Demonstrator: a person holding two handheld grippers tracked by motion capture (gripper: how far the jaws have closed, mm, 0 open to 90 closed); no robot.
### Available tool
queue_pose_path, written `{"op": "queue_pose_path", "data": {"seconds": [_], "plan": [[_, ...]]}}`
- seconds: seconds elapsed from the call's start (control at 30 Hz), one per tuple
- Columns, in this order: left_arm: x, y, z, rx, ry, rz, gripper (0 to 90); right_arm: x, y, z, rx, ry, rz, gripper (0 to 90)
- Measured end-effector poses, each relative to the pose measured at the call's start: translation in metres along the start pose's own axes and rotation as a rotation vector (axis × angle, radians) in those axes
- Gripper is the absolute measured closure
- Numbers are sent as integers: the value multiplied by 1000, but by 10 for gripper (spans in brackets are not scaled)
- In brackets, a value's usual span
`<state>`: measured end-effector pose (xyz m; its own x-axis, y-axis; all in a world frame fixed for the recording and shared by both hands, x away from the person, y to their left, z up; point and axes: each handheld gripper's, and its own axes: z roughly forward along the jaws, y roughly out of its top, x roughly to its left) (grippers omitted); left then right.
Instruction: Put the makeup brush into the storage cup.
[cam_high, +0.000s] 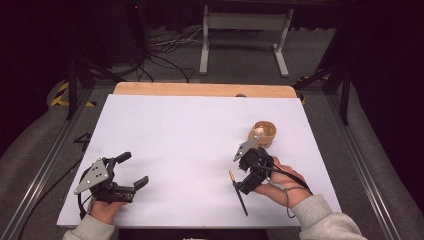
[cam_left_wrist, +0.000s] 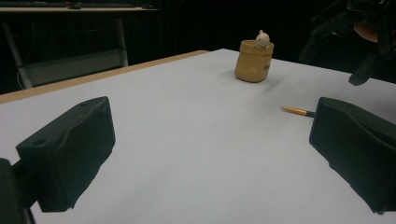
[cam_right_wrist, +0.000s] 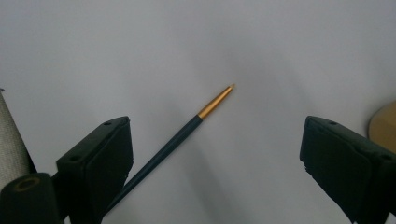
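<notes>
Right hand: comes in from the lower right edge, grey sleeve at the wrist, resting low over the white table.
Right gripper: jaws spread wide, nothing between the pads; it points down at the sheet.
Pencil: dark shaft, gold tip, lying flat on the table; it runs under the gap close beside one jaw, contact unclear.
Left hand: low at the near left corner, sleeve at the table edge.
Left gripper: jaws spread, empty, well apart from the pencil.
Tan cup: upright just beyond the right gripper, a small pale figure at its rim.
</notes>
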<state>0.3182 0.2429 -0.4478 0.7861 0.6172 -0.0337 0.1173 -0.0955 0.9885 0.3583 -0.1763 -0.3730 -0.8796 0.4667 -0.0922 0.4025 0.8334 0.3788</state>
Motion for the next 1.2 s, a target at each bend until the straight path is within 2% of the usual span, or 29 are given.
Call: {"op": "queue_pose_path", "data": {"seconds": [0.17, 0.47, 0.57, 0.7, 0.93, 1.2], "plan": [[0, 0, 0, 2, 0, -1, 8, 1, 4, 4, 48, 21, 0, 108], [0, 0, -1, 3, 6, 2, 9, 3, 9, 9, 60, 29, -11, 134], [0, 0, -1, 4, 6, 4, 10, 4, 10, 16, 96, 44, -11, 134], [1, 1, -1, 7, 3, 13, 15, 4, 11, 23, 117, 48, -6, 139], [0, 1, -2, 4, 8, 8, 14, 5, 12, 30, 123, 49, -9, 184], [-1, 2, -4, 1, 16, 17, 13, 6, 9, 43, 165, 59, -7, 249]]}}
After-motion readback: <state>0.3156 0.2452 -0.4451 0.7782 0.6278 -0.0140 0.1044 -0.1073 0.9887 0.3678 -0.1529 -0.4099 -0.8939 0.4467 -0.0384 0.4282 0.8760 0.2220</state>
